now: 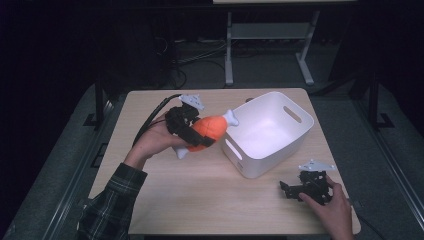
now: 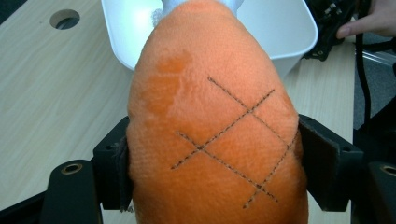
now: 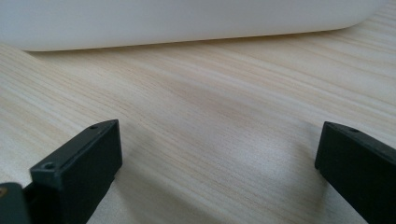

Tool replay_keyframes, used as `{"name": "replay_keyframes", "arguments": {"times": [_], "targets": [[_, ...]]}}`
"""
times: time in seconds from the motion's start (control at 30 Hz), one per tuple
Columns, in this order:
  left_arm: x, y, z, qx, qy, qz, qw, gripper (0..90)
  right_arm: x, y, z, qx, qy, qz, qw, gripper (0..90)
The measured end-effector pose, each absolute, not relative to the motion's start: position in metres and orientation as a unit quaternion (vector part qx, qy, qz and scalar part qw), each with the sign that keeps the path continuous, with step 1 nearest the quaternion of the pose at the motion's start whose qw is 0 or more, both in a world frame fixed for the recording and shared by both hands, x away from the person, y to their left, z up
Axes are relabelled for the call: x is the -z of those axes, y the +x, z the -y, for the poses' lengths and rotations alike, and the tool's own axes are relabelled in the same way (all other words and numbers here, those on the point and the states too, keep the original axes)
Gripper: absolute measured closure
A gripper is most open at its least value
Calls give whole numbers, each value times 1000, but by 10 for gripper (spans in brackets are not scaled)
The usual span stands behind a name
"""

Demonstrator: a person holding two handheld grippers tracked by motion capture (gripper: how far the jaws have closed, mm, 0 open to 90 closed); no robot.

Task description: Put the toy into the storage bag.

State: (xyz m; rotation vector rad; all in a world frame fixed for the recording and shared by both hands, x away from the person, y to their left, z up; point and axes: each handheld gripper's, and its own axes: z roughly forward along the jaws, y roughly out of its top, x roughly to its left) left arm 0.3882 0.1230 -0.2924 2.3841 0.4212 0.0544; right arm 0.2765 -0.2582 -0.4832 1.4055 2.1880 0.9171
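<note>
The orange plush drumstick [image 2: 215, 135] crowds the left gripper view, pinched across its fat middle by the left hand-held gripper [image 1: 192, 131], whose two black jaws press into the fabric on either side — closed on the toy, held clear above the surface [image 1: 200, 195]. In the high view the toy's long axis runs from lower left to upper right: one white bone end [image 1: 181, 152] hangs near the person's left hand [image 1: 157, 136], the other [image 1: 231, 117] points at the white tub [image 1: 295, 137] and sits just at its near-left rim. So the tub lies straight ahead of the toy, along its own length, and the left hand is by far the nearer one to that opening; a short push forward along that axis would, I judge, bring the drumstick over the tub's hollow, which looks bare inside as far as can be seen. The right hand-held gripper [image 1: 306, 187] rests low on the surface near the tub's front corner, just beside but not touching it — its jaws stand wide apart with nothing between them, facing the tub's wall [image 3: 187, 23].
</note>
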Motion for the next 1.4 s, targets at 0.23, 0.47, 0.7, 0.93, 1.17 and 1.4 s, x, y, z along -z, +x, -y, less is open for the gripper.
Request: {"name": "replay_keyframes", "arguments": {"times": [0.23,0.47,0.7,0.93,1.17,1.4], "targets": [[285,398,-108,-30,924,-158,347,238,483,277,258,-326,500,-779,191,2],[279,408,-89,-39,925,-154,345,238,483,277,258,-326,500,-779,191,2],[275,418,-71,-48,925,-151,346,237,483,276,258,-326,501,-779,191,2],[274,432,-53,-55,922,-152,351,237,483,276,258,-326,501,-779,191,2],[276,444,-37,-62,919,-157,357,238,483,276,258,-326,501,-779,191,2],[281,457,-18,-60,917,-157,361,237,483,276,258,-326,501,-779,191,2]]}}
